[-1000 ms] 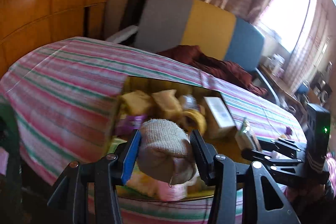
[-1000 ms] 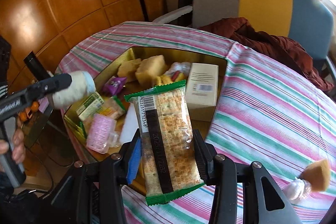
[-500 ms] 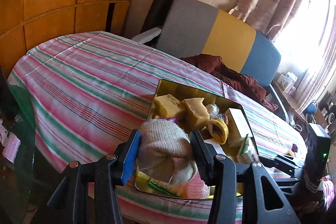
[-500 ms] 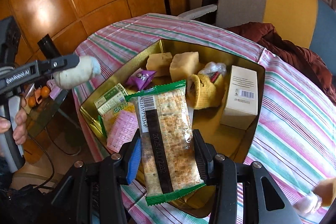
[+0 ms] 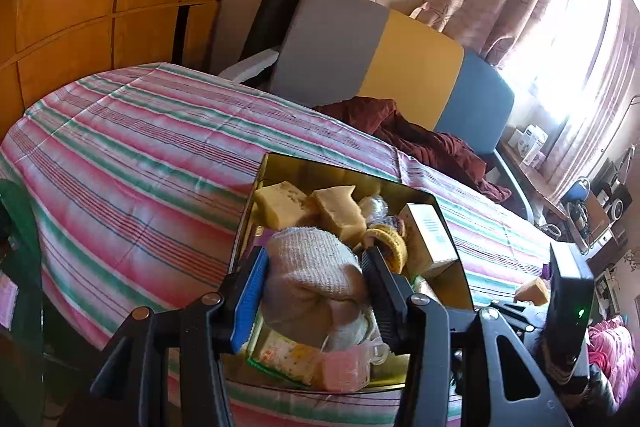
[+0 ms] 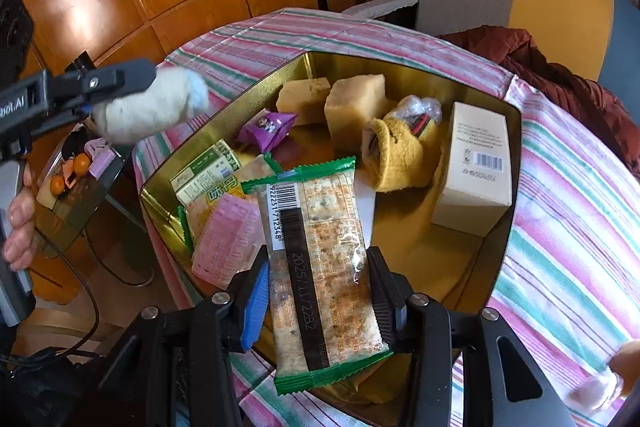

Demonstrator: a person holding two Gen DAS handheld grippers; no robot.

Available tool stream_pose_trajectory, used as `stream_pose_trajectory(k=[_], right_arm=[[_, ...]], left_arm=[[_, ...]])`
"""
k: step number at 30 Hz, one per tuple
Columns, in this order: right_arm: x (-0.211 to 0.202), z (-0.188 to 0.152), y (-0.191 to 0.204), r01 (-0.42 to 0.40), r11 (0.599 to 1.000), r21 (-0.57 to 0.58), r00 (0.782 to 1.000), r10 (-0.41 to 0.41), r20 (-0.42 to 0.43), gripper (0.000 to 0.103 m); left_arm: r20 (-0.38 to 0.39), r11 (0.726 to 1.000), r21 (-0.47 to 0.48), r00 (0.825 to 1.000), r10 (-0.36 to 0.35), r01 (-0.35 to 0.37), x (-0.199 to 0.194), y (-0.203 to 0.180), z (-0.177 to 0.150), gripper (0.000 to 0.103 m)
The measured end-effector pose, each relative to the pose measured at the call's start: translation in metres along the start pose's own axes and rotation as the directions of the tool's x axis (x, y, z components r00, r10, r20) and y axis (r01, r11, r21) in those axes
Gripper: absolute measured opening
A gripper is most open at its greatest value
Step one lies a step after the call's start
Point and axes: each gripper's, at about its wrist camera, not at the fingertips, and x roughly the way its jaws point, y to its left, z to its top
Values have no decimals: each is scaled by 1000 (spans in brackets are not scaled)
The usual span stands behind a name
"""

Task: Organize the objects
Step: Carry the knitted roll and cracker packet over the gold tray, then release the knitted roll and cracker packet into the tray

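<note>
Your left gripper [image 5: 314, 291] held a rolled white sock [image 5: 316, 275], with both jaws pressed on its sides. In the left wrist view the sock covered the near part of the gold tin [image 5: 456, 267], so you could not see from there if it hung over the tin or beside it. The right wrist view gave the answer: the sock was in the air just outside the tin's left rim, above the striped tablecloth [image 6: 568, 219].

Your right gripper [image 6: 318, 291] was closed on a cracker packet [image 6: 320, 267], which hung over the near part of the tin. Only this view showed the tin's floor clearly: two sponge blocks [image 6: 356, 103], a purple sachet [image 6: 268, 127], a yellow sock [image 6: 400, 155], a white box [image 6: 476, 163] and a pink hair roller [image 6: 228, 243].
</note>
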Motion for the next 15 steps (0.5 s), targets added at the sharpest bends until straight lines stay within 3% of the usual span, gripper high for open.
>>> stream_pose_trajectory(k=[10, 15], right_arm=[[13, -5, 8, -39, 999, -15, 999, 39, -31, 52], [12, -7, 9, -77, 997, -4, 997, 77, -25, 58]], left_arm=[[10, 997, 74, 1000, -22, 21, 17, -23, 18, 49], [-59, 993, 113, 998, -20, 27, 62, -29, 33, 51]])
